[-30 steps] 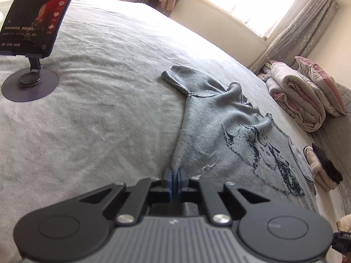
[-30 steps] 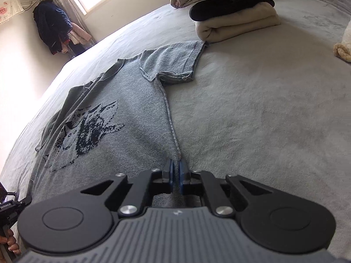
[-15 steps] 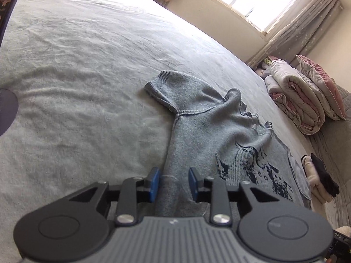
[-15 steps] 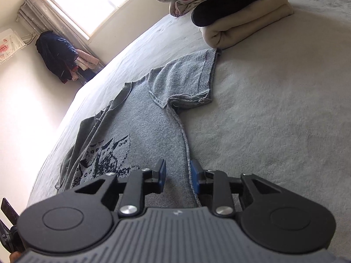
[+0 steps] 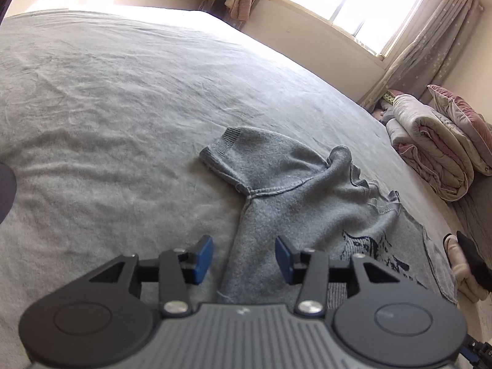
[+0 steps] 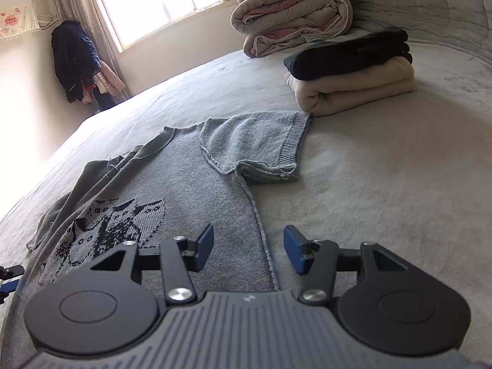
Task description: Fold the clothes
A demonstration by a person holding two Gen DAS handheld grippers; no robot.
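Apparently both grippers (image 5: 244, 258) (image 6: 248, 250) gape over the sweater (image 6: 196, 196).

The grey sweater's (image 5: 295, 203) hem lay hidden under the left gripper's (image 5: 244, 259) body, and its far sleeve ran behind bunched folds. In the right wrist view the right gripper (image 6: 248, 250) covered that hem too. The dark print (image 6: 107, 224) on the sweater's chest was too coarse to make out. Left of the sweater, a dark round base (image 5: 5, 192) was cut off by the frame edge. The wall poster's (image 6: 17, 18) lettering was unreadable.
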